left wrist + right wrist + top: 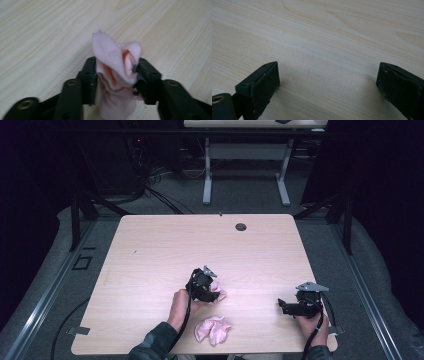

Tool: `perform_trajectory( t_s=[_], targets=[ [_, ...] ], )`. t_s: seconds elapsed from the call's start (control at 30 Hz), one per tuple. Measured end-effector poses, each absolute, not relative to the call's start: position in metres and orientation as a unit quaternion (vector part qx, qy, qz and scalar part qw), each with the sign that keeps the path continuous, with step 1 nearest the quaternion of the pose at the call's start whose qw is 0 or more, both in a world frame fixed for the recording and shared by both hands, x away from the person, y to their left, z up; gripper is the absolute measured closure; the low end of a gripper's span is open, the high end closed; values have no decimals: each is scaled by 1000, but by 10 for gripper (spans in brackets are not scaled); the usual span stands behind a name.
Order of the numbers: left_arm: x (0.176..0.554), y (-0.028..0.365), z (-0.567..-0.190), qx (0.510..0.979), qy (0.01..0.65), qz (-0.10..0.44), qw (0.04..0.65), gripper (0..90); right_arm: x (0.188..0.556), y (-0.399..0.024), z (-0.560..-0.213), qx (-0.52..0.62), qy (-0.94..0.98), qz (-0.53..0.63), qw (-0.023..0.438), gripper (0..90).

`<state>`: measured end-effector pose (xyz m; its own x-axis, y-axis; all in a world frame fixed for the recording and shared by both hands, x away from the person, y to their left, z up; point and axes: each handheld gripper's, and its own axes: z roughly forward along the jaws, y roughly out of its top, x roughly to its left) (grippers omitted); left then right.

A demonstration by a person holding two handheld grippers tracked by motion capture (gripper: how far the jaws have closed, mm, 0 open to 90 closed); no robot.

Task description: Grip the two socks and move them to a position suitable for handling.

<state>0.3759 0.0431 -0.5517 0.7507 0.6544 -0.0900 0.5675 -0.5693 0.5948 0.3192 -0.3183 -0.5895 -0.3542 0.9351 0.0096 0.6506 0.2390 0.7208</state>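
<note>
A crumpled pink cloth point(115, 65) is pinched between the jaws of my left gripper point(116, 72), which is shut on it just above the wooden table point(165, 245). In the high view that gripper point(209, 292) sits near the table's middle front with the pink cloth point(218, 294) poking out to its right. A second pink cloth point(213, 329) lies loose by the front edge, just below it. My right gripper point(283, 306) rests low at the front right, pointing left. Its jaws stand wide apart over bare wood point(328, 75) with nothing between them.
A round cable hole point(241, 227) sits near the table's far edge. Beyond the table stand another desk's white legs point(207, 180) and black cables on the floor. Dark frame bars flank both sides.
</note>
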Motion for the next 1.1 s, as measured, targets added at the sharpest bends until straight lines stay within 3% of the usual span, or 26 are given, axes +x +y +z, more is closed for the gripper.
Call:
perform_trajectory(
  t_s=[0.03,0.1,0.2,0.43,0.8,1.1],
  targets=[
    [376,46,-549,881,346,74,313,456,319,-318,-590,524,756,324,220,43],
    [373,53,-542,876,346,82,325,299,319,-318,-589,524,756,325,219,43],
    [370,59,-536,872,349,89,331,180,319,-318,-589,525,756,324,219,43],
    [356,91,-522,856,368,111,346,60,319,-318,-590,524,756,326,219,46],
    [326,149,-531,828,419,122,352,3,318,-318,-589,526,756,322,220,52],
    [305,169,-532,811,434,138,368,2,314,-317,-585,531,746,348,201,52]
  ],
)
